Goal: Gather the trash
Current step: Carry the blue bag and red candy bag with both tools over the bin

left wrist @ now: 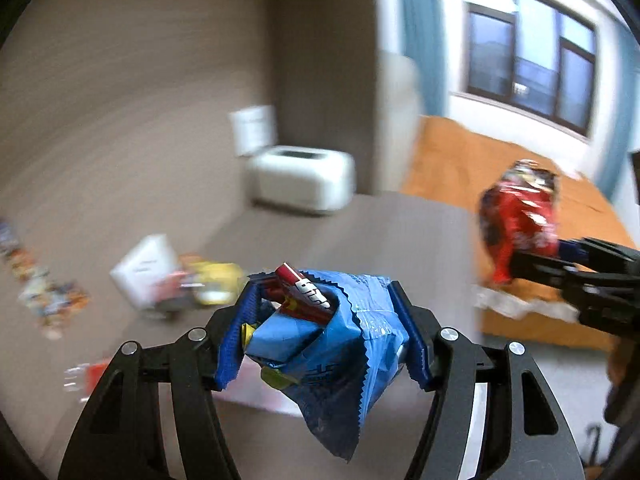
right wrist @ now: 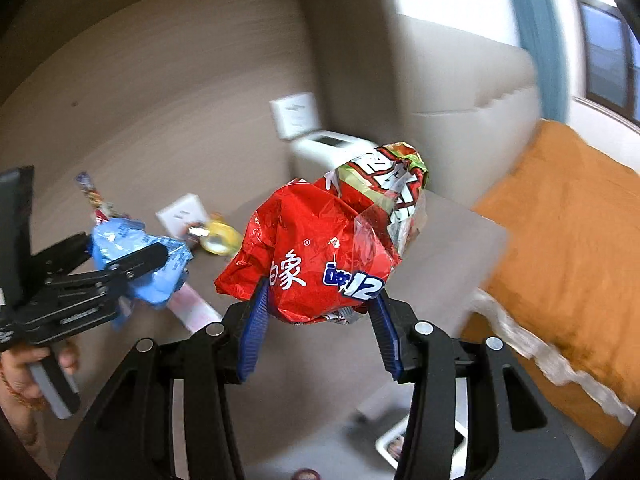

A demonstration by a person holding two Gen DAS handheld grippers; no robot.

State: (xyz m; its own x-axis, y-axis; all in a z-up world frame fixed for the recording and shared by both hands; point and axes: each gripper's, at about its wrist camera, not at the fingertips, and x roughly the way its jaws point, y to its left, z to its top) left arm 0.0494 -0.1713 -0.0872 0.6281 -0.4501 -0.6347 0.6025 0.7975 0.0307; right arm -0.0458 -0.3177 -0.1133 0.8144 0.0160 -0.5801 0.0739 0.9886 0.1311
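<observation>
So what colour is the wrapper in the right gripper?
Red, with white lettering; clearest in the right wrist view.

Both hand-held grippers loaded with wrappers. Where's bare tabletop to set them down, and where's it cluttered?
Bare: the grey tabletop between the white appliance and the edge by the orange bed. Crowded: the left side, around the yellow tape roll, white card and scattered wrappers.

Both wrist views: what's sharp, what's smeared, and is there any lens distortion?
Left wrist view: the blue wrapper in the left gripper is sharp; the table, its litter and the white box are motion-smeared. Right wrist view: the red bag in the right gripper is crisp; the wall behind streaks. Both views: fisheye bending, dark corners.
</observation>
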